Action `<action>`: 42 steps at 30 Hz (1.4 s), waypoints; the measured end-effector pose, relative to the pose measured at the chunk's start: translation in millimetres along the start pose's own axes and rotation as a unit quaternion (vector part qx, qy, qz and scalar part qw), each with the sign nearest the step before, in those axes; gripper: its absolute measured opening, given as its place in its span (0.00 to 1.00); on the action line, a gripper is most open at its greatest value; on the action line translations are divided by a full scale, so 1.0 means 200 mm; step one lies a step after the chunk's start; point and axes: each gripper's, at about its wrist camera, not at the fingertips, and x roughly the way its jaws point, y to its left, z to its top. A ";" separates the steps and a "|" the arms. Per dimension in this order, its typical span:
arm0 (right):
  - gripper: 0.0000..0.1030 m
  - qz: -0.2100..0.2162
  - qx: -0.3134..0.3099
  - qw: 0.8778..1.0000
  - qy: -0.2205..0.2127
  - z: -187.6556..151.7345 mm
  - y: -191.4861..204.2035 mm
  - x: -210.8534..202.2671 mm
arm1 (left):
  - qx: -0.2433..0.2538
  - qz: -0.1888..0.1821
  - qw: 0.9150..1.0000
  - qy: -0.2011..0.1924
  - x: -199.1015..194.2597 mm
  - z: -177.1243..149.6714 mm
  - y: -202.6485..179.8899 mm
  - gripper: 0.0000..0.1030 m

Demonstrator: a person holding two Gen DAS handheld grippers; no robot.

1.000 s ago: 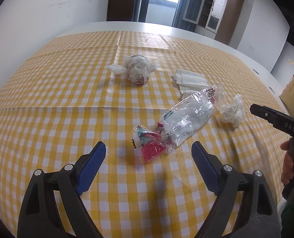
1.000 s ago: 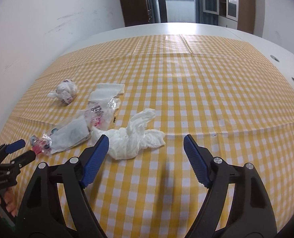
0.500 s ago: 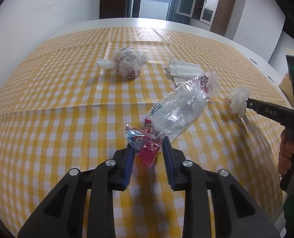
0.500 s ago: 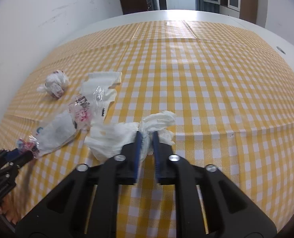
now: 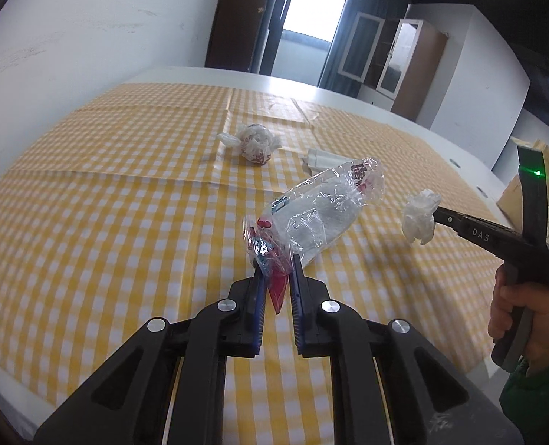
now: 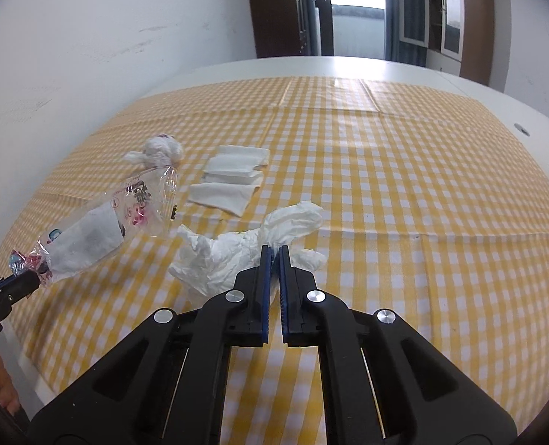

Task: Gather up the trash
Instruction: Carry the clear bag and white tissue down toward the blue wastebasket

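My left gripper [image 5: 276, 265] is shut on the red knotted end of a clear plastic bag [image 5: 319, 207] and holds it lifted above the yellow checked tablecloth [image 5: 107, 193]. The bag also shows in the right wrist view [image 6: 100, 230]. My right gripper [image 6: 273, 254] is shut on a crumpled white tissue [image 6: 237, 256], raised off the cloth; in the left wrist view the tissue [image 5: 421, 215] hangs from its tip. A balled white wrapper [image 5: 254, 144] and folded white napkins [image 6: 233, 178] lie on the cloth farther back.
The table's white edge [image 6: 515, 111] runs round the cloth. A white wall [image 5: 70, 37] stands at the left. A doorway and cabinets are at the back. A cardboard box [image 5: 523, 193] sits off the table's right.
Both grippers closed, the left on the plastic bag's red end, the right on the tissue, and both have lifted their items off the cloth.
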 end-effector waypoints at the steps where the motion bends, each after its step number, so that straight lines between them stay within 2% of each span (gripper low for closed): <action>1: 0.03 0.000 -0.005 1.000 -0.004 -0.01 0.01 -0.03 | 0.001 -0.001 1.000 -0.005 -0.03 -0.02 -0.01 0.11; 17: 0.03 0.023 -0.044 0.996 -0.068 -0.39 0.21 -0.59 | 0.021 -0.007 0.999 -0.048 -0.55 -0.39 -0.11 0.11; 20: 0.03 0.020 -0.055 0.995 -0.081 -0.47 0.24 -0.70 | 0.019 -0.020 0.999 -0.045 -0.63 -0.48 -0.14 0.11; 29: 0.03 0.033 -0.066 0.992 -0.100 -0.68 0.29 -0.94 | 0.043 -0.025 0.998 -0.044 -0.81 -0.71 -0.19 0.11; 36: 0.03 0.049 -0.058 0.992 -0.099 -0.88 0.29 -1.04 | 0.056 -0.029 0.998 -0.023 -0.87 -0.87 -0.19 0.11; 42: 0.03 0.043 -0.088 0.992 -0.085 -1.07 0.32 -1.07 | 0.074 -0.055 0.996 0.006 -0.84 -1.00 -0.25 0.11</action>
